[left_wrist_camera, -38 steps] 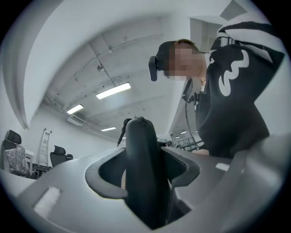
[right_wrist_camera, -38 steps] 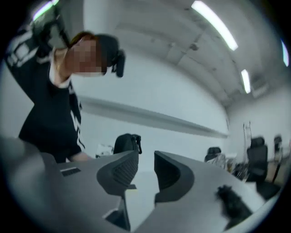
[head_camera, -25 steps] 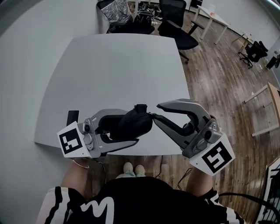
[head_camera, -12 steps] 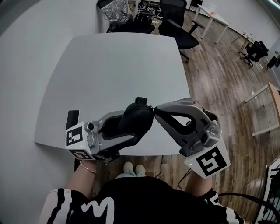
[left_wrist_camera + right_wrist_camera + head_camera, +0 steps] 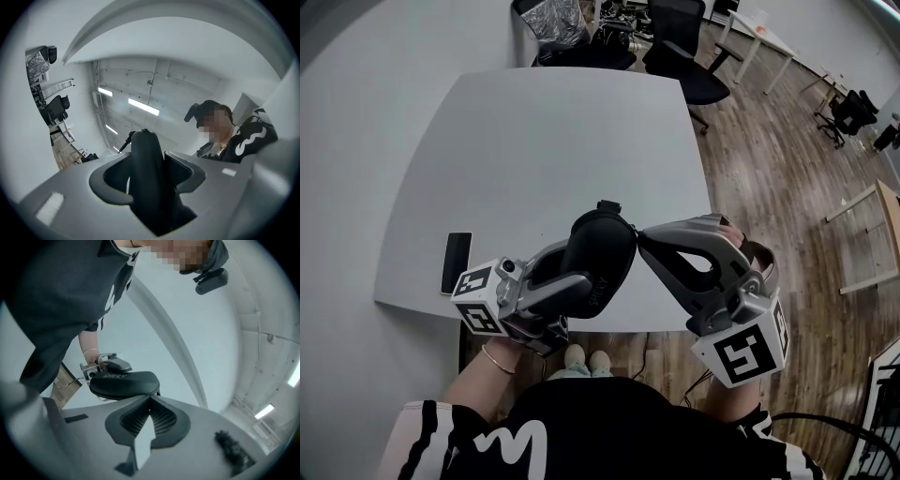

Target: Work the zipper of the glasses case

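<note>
Black glasses case (image 5: 602,255) sits squeezed between the two jaws of the left gripper (image 5: 575,264), sticking out past their tips, while the right gripper (image 5: 641,236) has its jaws closed tight together, with their tips touching the case's edge on its right side.

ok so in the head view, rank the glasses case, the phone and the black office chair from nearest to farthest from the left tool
1. glasses case: clamped in the left tool itself.
2. phone: to its left, near the table edge closest to the person.
3. black office chair: beyond the table's far edge.
</note>
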The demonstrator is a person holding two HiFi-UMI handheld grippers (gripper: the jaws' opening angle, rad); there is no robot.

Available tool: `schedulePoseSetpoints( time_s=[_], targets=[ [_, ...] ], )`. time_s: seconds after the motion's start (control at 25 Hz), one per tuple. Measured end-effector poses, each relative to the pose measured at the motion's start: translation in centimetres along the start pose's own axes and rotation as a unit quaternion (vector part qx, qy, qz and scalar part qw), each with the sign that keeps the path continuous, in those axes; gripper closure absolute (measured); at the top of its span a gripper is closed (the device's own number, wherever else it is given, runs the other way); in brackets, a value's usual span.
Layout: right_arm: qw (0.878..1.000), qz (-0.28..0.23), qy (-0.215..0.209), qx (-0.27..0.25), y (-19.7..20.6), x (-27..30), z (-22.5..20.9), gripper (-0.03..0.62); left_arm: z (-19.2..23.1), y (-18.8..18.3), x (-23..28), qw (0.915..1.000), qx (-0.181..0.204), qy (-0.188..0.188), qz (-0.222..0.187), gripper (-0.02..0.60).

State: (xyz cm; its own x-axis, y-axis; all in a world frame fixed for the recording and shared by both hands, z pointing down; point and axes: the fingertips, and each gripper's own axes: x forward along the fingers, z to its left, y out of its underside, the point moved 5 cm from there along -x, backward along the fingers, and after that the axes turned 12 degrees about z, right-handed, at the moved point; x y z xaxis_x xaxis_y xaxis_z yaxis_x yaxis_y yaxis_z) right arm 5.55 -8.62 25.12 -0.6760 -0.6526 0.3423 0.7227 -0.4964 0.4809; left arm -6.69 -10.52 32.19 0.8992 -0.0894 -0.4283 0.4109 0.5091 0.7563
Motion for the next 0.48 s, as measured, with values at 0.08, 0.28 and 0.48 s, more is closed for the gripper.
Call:
schedulePoseSetpoints(
  time_s=[0.08, 0.28, 0.48],
  targets=[
    [1.000, 0.007, -0.001, 0.001, 0.2, -0.3, -0.1, 0.589, -0.1, -0.1, 0.4, 0.9999, -0.012, -0.009, -0.005, 0.353],
    [0.999, 0.004, -0.013, 0.036, 1.2, -0.1, 0.1, 0.589, 0.3, -0.1, 0.5, 0.9990, -0.027, -0.035, -0.002, 0.352],
    [0.994, -0.062, -0.002, 0.088, 0.3, 0.3, -0.1, 0.590, -1.1, 0.7, 3.0, 0.9880, 0.002, -0.027, 0.152, 0.246]
  ],
)
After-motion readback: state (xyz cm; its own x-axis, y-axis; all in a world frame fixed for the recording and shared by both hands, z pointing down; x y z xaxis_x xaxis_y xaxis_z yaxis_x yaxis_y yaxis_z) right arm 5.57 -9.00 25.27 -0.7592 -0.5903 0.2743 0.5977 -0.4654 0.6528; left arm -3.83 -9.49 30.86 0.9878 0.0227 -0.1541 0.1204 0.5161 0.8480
